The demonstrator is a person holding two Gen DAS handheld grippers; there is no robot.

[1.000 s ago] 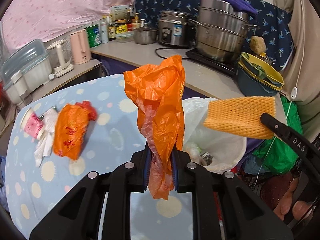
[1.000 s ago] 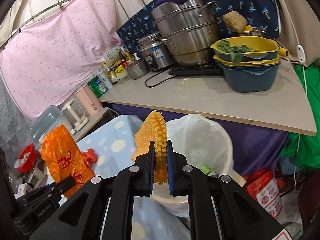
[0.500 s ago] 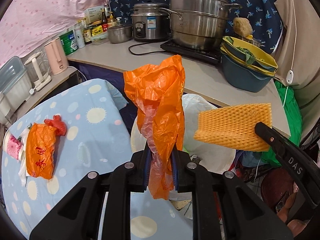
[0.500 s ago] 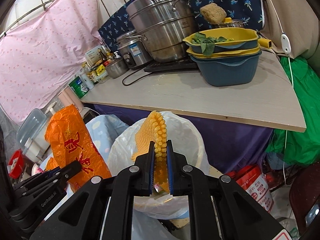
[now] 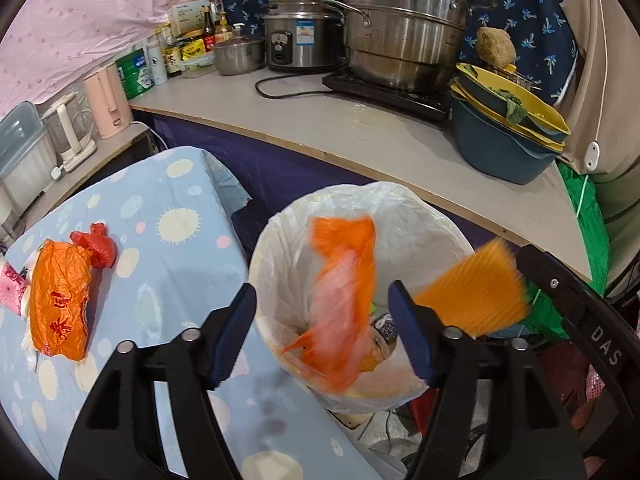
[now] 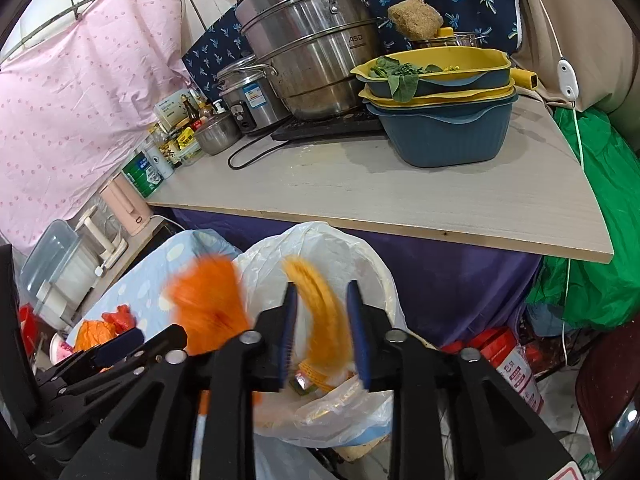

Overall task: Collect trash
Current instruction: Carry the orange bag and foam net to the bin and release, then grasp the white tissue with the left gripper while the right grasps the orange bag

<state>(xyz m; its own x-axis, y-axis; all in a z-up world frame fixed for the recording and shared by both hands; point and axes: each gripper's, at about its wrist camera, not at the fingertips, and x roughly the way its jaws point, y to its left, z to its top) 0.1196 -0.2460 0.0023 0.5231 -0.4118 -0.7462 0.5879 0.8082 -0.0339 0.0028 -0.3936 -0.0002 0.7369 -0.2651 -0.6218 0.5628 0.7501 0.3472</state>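
Fingers (image 5: pixel 236 312) spread – orange bag (image 5: pixel 344 304) blurred; foam net (image 6: pixel 320 312) blurred.

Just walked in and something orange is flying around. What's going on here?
A person is clearing trash with two handheld tongs. Both the left tongs and the right tongs are open over the lined trash bin. A blurred orange plastic bag and a yellow foam net are dropping into it. Another orange bag and a red scrap lie on the blue table.

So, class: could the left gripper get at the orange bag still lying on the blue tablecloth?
Probably yes: the left gripper is open, the orange bag lies uncovered on the tablecloth, nothing between.
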